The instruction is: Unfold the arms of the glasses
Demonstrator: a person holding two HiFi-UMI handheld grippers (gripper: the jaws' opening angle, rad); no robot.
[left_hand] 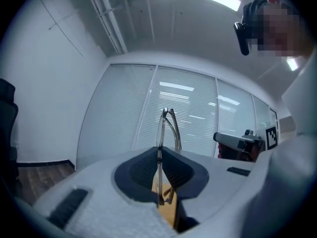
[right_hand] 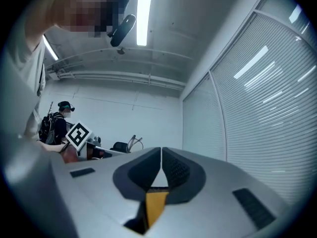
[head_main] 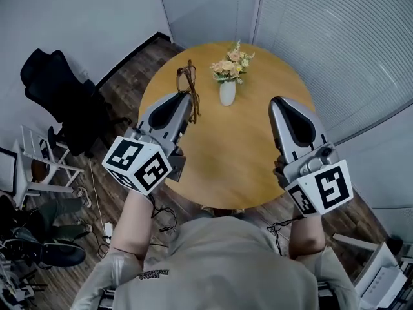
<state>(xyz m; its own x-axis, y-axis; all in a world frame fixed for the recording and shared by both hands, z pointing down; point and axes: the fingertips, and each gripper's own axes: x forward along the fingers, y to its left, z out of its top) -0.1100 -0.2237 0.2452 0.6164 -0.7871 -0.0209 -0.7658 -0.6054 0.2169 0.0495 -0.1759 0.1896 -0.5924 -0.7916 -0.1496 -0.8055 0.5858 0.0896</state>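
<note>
Head view: left gripper clamps thin dark-framed glasses, arms folded; right gripper closed, empty.

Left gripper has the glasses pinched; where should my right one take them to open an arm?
Probably the folded arm, midway along, coming from the right. The left gripper pins the glasses edge-on, and that arm bows out rightward, clear of its fingers, toward the shut right gripper, which must open first.

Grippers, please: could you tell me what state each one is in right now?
Left gripper: closed on the glasses.
Right gripper: closed, empty.
</note>
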